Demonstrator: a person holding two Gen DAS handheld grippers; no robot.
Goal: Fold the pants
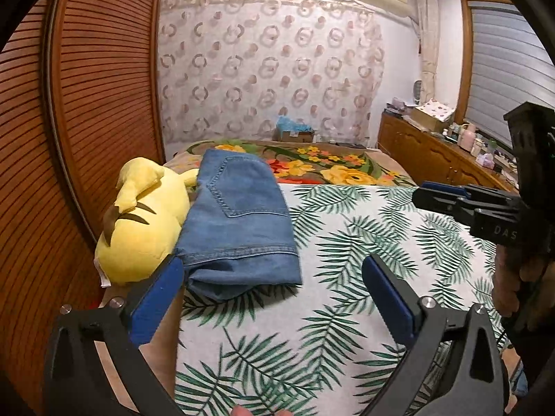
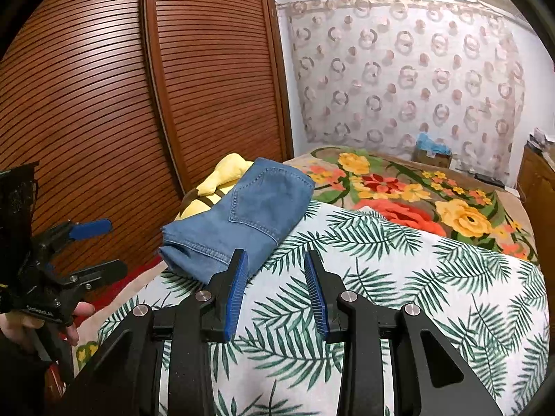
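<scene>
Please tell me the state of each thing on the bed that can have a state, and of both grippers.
jeans: folded into a compact stack, back pocket up, partly leaning on the plush toy, held by neither gripper.
plush toy: lying on its side at the bed's edge by the wardrobe.
left gripper: open wide, nothing between the jaws.
right gripper: partly open, nothing between the jaws.
leaf-print cover: spread over the bed.

Even soft indoor light, faint shadows, strong fisheye bending, dark vignetted corners, slight softness
</scene>
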